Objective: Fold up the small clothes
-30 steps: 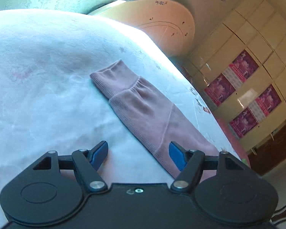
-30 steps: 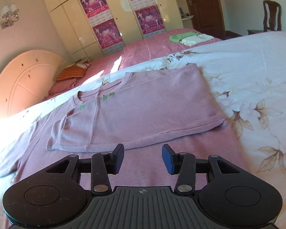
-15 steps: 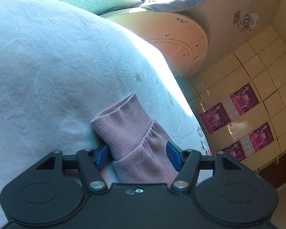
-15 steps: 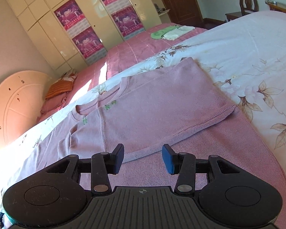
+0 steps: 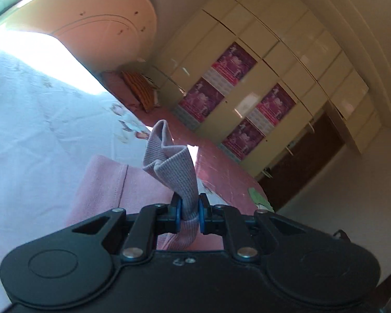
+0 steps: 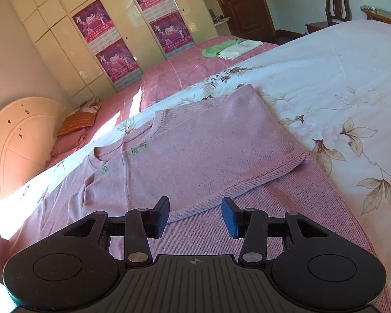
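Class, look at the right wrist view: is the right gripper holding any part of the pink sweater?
No. The right gripper hangs with its jaws apart over the pink sweater, and nothing is pinched between its pads.

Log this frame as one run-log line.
left hand-held gripper: closing on sleeve cuff, lifted | right hand-held gripper: open, above pink sweater | bed: sweater half-folded

A pink sweater (image 6: 195, 156) is laid partly folded on a floral bedsheet (image 6: 338, 83). The right hand-held gripper (image 6: 195, 217) is held above it, jaws apart, nothing between them.
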Available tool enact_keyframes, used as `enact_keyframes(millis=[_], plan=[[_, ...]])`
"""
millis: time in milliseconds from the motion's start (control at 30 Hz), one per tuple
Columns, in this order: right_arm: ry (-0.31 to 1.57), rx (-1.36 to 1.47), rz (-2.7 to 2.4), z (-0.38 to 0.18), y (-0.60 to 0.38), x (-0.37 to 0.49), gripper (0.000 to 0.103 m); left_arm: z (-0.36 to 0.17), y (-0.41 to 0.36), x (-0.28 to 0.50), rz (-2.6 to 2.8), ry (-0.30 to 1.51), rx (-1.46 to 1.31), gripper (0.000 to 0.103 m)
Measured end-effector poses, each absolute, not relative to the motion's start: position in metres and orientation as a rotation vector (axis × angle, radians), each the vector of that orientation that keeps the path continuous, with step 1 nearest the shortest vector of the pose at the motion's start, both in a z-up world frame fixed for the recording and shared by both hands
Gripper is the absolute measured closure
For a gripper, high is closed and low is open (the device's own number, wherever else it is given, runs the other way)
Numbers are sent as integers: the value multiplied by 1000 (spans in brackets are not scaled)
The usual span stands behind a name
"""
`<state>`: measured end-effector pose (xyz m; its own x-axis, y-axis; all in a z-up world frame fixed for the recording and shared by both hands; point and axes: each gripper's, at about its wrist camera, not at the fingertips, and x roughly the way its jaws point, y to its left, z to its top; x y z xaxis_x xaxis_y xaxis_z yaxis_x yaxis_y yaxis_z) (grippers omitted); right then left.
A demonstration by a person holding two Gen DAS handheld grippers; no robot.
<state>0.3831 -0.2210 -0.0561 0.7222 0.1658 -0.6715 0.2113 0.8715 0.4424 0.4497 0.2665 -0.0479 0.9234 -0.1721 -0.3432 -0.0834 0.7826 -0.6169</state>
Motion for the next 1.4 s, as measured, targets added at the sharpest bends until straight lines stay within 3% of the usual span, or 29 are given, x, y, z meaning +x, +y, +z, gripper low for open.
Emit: enact_keyframes(millis=[433, 467, 567, 600, 633, 900, 1000, 1100, 1133, 1167, 1200, 1400], plan=[[724, 646, 23, -47, -242, 404, 58, -107, 27, 522, -346, 684, -443, 89], [728, 666, 30, -48, -242, 408, 58, -118, 13, 528, -365, 737, -405, 86], [757, 745, 75, -56, -241, 418, 58, -129, 0, 521, -394, 744, -335, 58], [769, 769, 96, -60, -238, 421, 58, -123, 5, 514, -408, 734, -322, 43], [775, 783, 123, -62, -235, 423, 58, -118, 11, 504, -402, 711, -318, 37], [847, 789, 253, -86, -189, 455, 58, -96, 117, 402, -146, 613, -225, 42], [887, 793, 250, -100, -178, 471, 58, -101, 147, 406, -59, 673, -218, 51], [869, 751, 270, -98, -167, 479, 58, -110, 159, 420, -30, 698, -182, 52], [865, 703, 266, -96, -161, 482, 63, -111, 159, 425, -32, 691, -179, 52], [866, 653, 268, -93, -156, 483, 75, -110, 159, 426, -32, 677, -169, 52], [872, 613, 279, -91, -152, 484, 97, -109, 158, 430, -28, 673, -159, 54], [663, 463, 253, -44, -165, 454, 97, -115, 172, 431, -36, 667, -204, 61]])
